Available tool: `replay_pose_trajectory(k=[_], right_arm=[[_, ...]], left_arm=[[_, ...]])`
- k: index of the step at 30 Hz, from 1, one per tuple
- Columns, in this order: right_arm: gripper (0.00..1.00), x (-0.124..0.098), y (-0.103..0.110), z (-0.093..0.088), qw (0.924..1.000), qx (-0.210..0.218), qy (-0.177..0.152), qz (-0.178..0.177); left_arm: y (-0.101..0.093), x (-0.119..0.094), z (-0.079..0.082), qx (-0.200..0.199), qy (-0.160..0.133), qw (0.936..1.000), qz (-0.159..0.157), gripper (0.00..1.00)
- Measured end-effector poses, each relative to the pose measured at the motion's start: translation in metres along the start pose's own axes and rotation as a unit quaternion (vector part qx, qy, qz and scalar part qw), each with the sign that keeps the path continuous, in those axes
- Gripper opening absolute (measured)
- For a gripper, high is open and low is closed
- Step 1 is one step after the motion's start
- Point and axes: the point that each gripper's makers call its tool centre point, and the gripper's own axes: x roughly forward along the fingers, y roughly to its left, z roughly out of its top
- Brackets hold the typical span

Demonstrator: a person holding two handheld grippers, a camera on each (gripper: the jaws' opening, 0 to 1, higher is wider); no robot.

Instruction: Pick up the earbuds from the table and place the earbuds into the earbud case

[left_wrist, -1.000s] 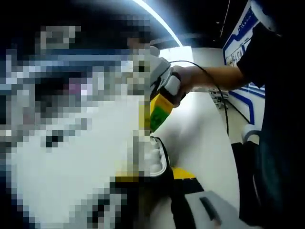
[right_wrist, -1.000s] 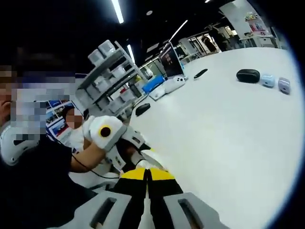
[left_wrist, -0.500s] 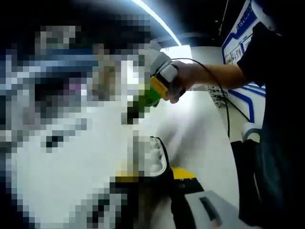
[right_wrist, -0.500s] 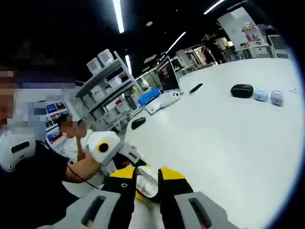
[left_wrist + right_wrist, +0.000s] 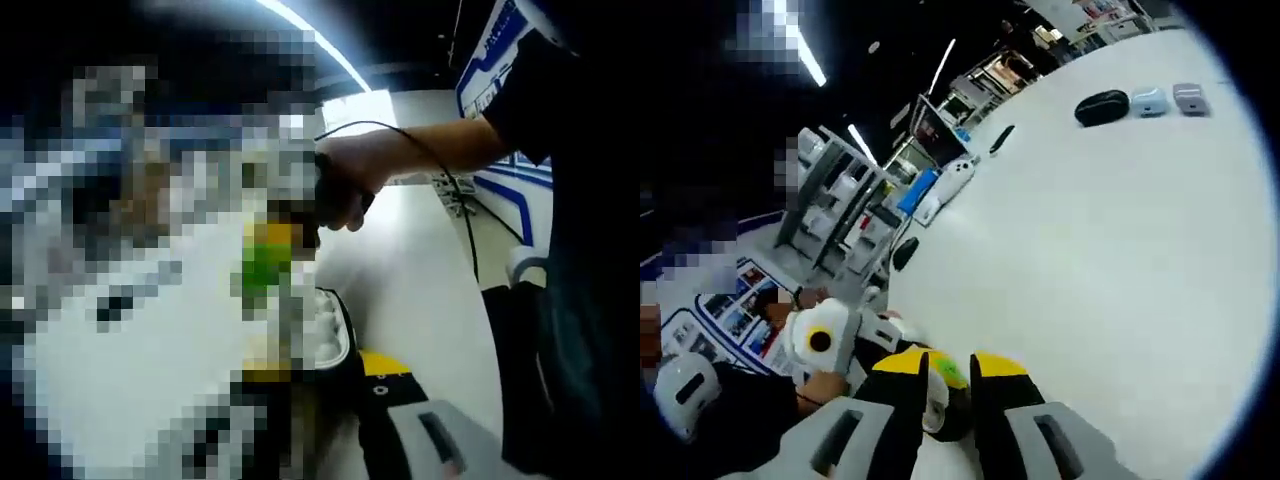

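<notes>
The open earbud case (image 5: pixel 335 335) sits pinched at the tips of the left tongs (image 5: pixel 335 375), its white tray facing outward. The right tongs (image 5: pixel 948 378) stand spread just above that case; whether an earbud rests between them cannot be told. Judgement: lower straight over the tray recess, keep the case level above the white worktop (image 5: pixel 1110 260), and release only once seated.

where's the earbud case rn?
Left gripper view: the open earbud case sits low at centre, held at the left gripper. Right gripper view: it lies just past the right gripper.
</notes>
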Motion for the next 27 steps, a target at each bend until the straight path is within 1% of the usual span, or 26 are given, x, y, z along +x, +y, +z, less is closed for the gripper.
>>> replay_pose_trajectory(k=[3,6,8,11,14,16,17,18,20,21,23,25,26,27], right_arm=[[0.16,0.001,0.001,-0.002,0.9993,0.035,0.005,0.014],[0.15,0.001,0.001,-0.003,0.9987,0.044,0.007,0.024],[0.12,0.001,0.006,-0.004,0.9987,0.041,0.006,0.031],[0.12,0.001,0.016,-0.008,0.9985,0.029,0.014,0.044],[0.14,0.002,0.018,-0.009,0.9991,0.013,0.015,0.038],[0.14,0.0,0.019,-0.01,0.9993,-0.003,0.016,0.034],[0.14,0.0,0.019,-0.01,0.9991,-0.023,0.015,0.031],[0.14,0.0,0.021,-0.01,0.9991,-0.027,0.016,0.029],[0.14,-0.001,0.024,-0.011,0.9976,-0.063,0.015,0.024],[0.15,-0.001,0.025,-0.012,0.9974,-0.067,0.016,0.023],[0.15,-0.002,0.026,-0.013,0.9942,-0.104,0.016,0.018],[0.15,-0.003,0.028,-0.014,0.9915,-0.128,0.017,0.014],[0.15,-0.004,0.028,-0.014,0.9885,-0.15,0.017,0.012],[0.15,-0.004,0.029,-0.015,0.9865,-0.163,0.016,0.01]], left_arm=[[-0.001,0.0,0.0,0.0,0.0,1.0,-0.002,0.24],[-0.002,0.0,-0.001,-0.009,0.0,0.9999,-0.005,0.24],[-0.001,0.0,-0.001,-0.018,0.0,0.9998,-0.006,0.24],[0.0,0.001,-0.002,-0.031,0.0,0.9995,-0.006,0.24],[0.0,0.001,-0.002,-0.033,0.0,0.9994,-0.008,0.24],[0.0,0.001,-0.002,-0.035,0.001,0.9994,-0.008,0.24],[0.0,0.001,-0.002,-0.037,0.002,0.9993,-0.009,0.24],[0.0,0.001,-0.003,-0.039,0.002,0.9992,-0.009,0.24],[0.0,0.001,-0.003,-0.044,0.002,0.999,-0.009,0.24],[0.0,0.001,-0.003,-0.048,0.002,0.9988,-0.01,0.24],[0.0,0.0,-0.004,-0.054,0.001,0.9985,-0.012,0.23],[0.0,0.001,-0.004,-0.063,0.001,0.9979,-0.013,0.23],[0.0,0.001,-0.004,-0.064,0.002,0.9979,-0.014,0.23],[0.0,0.001,-0.004,-0.065,0.002,0.9978,-0.014,0.23]])
